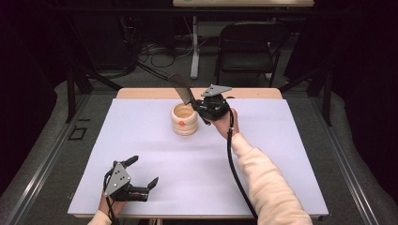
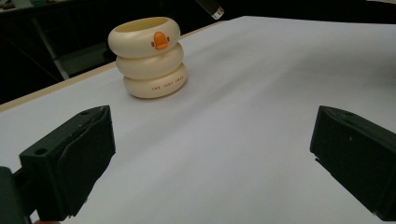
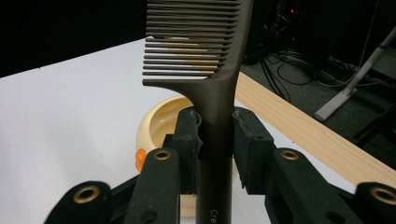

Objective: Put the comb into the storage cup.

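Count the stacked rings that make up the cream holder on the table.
3. The cream holder is three ring-shaped tiers: the bottom tier rests on the white table, the middle tier sits on it, and the top tier bears an orange duck bill.

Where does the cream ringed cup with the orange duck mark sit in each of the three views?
High view: the cup stands at centre, just left of the right gripper holding the comb.
Left gripper view: upper left, far beyond the open jaws, on the white table sheet.
Right gripper view: lower centre-left, partly behind the jaws and comb handle.
Shared landmark: the orange duck mark.
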`<action>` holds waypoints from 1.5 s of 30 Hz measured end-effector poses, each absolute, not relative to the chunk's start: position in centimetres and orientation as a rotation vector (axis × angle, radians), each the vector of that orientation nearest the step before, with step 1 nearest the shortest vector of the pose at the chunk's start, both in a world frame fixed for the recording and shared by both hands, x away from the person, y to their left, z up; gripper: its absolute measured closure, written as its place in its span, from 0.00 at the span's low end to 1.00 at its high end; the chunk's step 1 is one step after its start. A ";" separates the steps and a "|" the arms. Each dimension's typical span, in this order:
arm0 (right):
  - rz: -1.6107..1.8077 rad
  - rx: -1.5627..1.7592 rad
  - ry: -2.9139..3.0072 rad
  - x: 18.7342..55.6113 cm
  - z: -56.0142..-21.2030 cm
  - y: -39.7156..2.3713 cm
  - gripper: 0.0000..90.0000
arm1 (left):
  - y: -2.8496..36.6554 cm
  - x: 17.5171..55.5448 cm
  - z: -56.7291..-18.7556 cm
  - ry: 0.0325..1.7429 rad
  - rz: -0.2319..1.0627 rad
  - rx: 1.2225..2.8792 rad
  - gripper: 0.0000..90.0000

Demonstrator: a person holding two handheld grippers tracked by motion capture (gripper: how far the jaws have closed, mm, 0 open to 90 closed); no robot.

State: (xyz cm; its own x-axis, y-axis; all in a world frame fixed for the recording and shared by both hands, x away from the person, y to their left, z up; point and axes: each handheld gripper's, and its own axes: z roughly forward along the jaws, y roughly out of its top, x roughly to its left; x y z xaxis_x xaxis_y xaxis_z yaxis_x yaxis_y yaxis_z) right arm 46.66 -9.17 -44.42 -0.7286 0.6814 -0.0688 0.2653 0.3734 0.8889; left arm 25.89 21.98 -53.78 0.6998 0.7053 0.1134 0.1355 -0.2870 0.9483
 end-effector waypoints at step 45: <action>1.408 0.760 2.116 48.1 -43.7 -6.9 0.80 | 22.0 25.9 -53.8 0.668 0.644 1.803 0.00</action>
